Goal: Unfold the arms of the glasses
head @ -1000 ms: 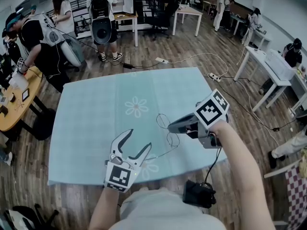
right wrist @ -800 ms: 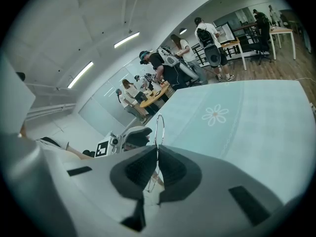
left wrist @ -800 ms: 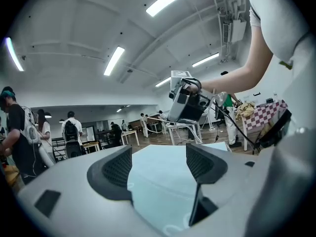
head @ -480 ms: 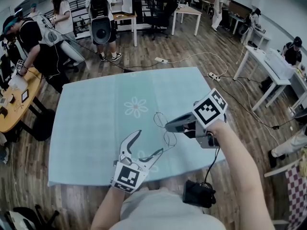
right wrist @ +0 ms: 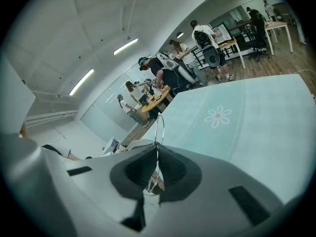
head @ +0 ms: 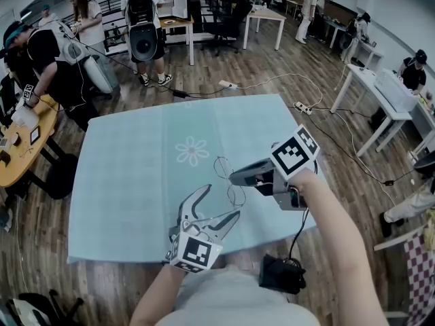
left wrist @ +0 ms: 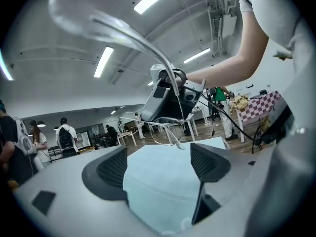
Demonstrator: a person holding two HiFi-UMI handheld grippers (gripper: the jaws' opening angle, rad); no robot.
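Thin wire-framed glasses point(head: 228, 180) hang above the pale blue tablecloth point(head: 129, 182), and my right gripper point(head: 236, 177) is shut on their frame. In the right gripper view the pads point(right wrist: 170, 168) pinch the wire, with a lens ring point(right wrist: 158, 127) standing out ahead. My left gripper point(head: 221, 202) is below and left of the glasses; its jaws have just been opening and stand wide with nothing between them. The left gripper view shows the glasses point(left wrist: 163, 130) a little beyond the pads point(left wrist: 111, 172), under the right gripper point(left wrist: 165, 95). A blurred glasses arm point(left wrist: 123, 31) sweeps close overhead.
A daisy print point(head: 192, 151) marks the cloth's middle. A black device point(head: 282, 274) sits below the table's near edge. Several people stand around the room, with a wooden table point(head: 20, 148) at the left, white desks point(head: 387, 94) at the right and cables point(head: 272, 83) on the floor.
My left gripper has moved right, closer to the glasses, and its jaws have spread wider. The right gripper has kept its hold on the glasses almost in place.
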